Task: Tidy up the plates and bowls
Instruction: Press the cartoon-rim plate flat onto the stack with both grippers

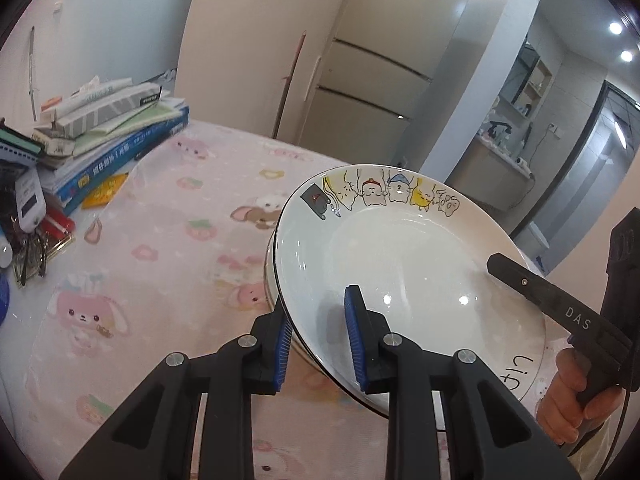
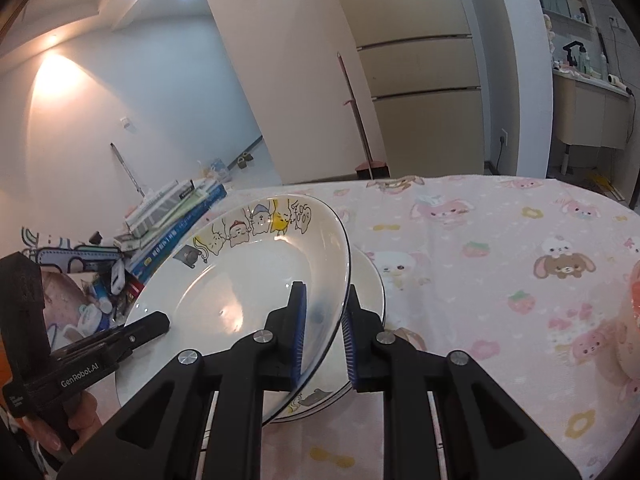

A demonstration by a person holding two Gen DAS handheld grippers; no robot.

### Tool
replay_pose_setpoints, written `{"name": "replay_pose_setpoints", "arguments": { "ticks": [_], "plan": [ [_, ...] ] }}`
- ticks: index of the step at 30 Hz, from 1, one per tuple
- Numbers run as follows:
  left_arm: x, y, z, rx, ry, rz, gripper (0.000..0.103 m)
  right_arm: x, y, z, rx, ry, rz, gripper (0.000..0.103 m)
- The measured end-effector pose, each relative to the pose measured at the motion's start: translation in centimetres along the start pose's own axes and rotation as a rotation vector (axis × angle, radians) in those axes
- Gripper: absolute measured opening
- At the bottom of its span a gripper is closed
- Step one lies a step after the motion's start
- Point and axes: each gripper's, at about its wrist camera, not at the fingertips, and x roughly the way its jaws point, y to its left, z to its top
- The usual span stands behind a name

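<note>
A white plate with cartoon cats on its rim [image 1: 400, 264] is held between both grippers, just above a second white plate [image 1: 270, 280] that lies on the pink tablecloth. My left gripper [image 1: 318, 336] straddles the plate's left rim, one blue pad above and one below. My right gripper [image 2: 324, 340] straddles its right rim the same way. The top plate [image 2: 240, 280] and the lower plate [image 2: 368, 280] both show in the right wrist view. Each gripper also appears in the other's view.
A stack of books and boxes [image 1: 108, 132] with keys and small clutter sits at the table's left. A pink object [image 2: 630, 320] is at the right edge of the table. A fridge [image 1: 384, 64] and wall stand behind the table.
</note>
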Motion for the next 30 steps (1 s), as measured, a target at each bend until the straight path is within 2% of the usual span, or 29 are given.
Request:
{"name": "replay_pose_setpoints", "arguments": {
  "ticks": [11, 30],
  "plan": [
    [2.4, 0.5, -1.2, 0.006, 0.066, 0.04, 0.027, 2.8, -1.1, -1.6, 0.03, 0.076, -0.008, 0.016],
    [2.5, 0.1, -1.4, 0.031, 0.022, 0.099, 0.027, 3.7, -0.5, -2.7, -0.037, 0.075, -0.068, 0.018]
  ]
}}
